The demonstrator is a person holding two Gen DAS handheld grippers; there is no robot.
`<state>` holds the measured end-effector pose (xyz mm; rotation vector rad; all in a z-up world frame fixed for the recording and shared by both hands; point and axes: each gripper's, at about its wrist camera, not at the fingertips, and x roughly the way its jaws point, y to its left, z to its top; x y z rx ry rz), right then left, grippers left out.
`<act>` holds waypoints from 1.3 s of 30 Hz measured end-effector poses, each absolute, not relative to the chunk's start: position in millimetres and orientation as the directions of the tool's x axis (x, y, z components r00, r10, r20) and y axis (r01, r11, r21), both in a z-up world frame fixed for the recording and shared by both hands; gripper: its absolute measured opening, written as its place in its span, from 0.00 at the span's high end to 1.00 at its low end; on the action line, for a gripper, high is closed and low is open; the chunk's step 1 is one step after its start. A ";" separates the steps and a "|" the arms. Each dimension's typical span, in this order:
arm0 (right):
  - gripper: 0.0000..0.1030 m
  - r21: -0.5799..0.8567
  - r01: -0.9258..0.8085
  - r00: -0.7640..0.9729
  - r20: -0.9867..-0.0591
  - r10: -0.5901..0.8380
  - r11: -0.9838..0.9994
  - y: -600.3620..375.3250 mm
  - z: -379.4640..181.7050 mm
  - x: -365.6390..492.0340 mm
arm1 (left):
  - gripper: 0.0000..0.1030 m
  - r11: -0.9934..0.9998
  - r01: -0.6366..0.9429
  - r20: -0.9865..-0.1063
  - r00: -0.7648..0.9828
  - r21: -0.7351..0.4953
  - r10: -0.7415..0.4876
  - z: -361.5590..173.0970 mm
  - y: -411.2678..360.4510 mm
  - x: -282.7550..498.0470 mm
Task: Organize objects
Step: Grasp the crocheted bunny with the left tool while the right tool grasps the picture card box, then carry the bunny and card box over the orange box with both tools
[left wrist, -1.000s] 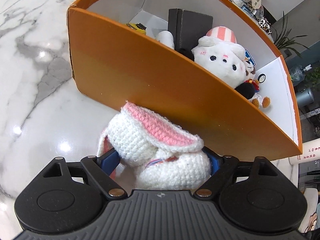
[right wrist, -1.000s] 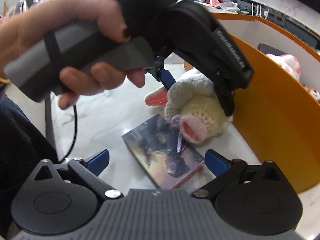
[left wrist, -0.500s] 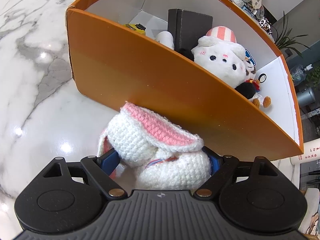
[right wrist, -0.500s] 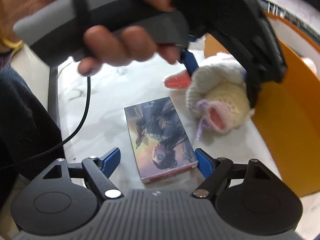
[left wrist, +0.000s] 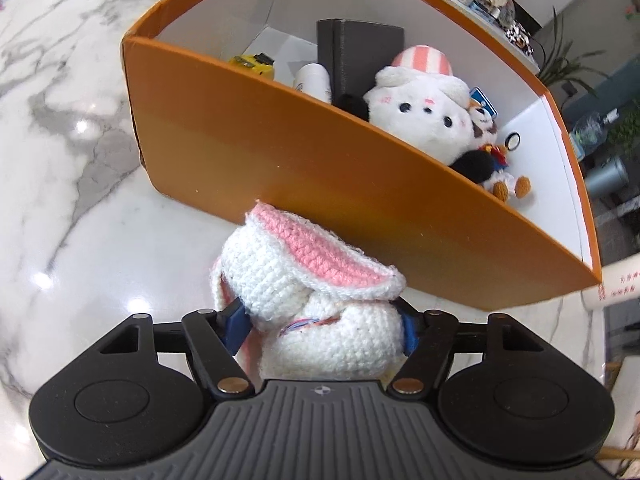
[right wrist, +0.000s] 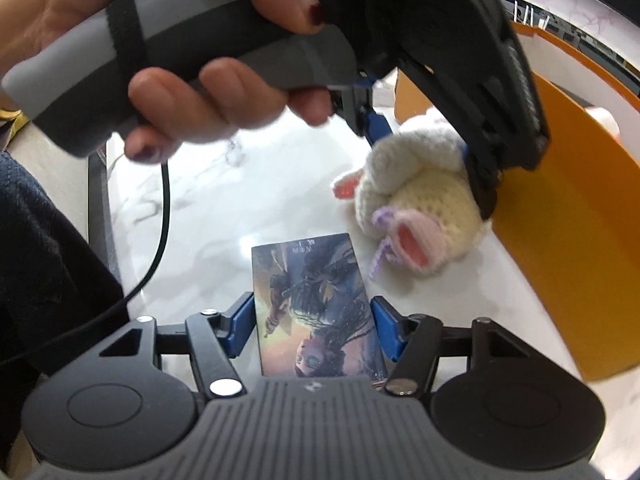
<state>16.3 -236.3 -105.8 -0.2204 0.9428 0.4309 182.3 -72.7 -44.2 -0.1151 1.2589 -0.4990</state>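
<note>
My left gripper [left wrist: 322,326] is shut on a white and pink crocheted bunny [left wrist: 304,276] and holds it just above the marble table, in front of the orange box [left wrist: 304,168]. In the right wrist view the bunny [right wrist: 424,216] hangs from the left gripper [right wrist: 424,148] beside the box [right wrist: 560,184]. My right gripper [right wrist: 314,330] is open, its blue pads on either side of a flat illustrated card box [right wrist: 316,308] lying on the table. I cannot tell whether the pads touch it.
The orange box holds a white plush [left wrist: 420,112], a black box [left wrist: 360,56], a white bottle [left wrist: 314,80], a yellow toy [left wrist: 252,64] and small dolls [left wrist: 492,160]. A white cup [left wrist: 616,284] stands right of it. A black cable [right wrist: 156,240] trails over the marble table [left wrist: 60,140].
My left gripper has lifted the bunny a little, closer to the box. My right gripper has moved forward and narrowed, so the card box now lies between its pads.
</note>
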 end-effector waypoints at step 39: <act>0.41 0.227 -0.052 0.888 -0.436 0.149 0.972 -351.4 41.0 12.7 | 0.21 0.924 0.347 -0.650 0.667 -0.161 -0.364 86.5 -69.6 160.8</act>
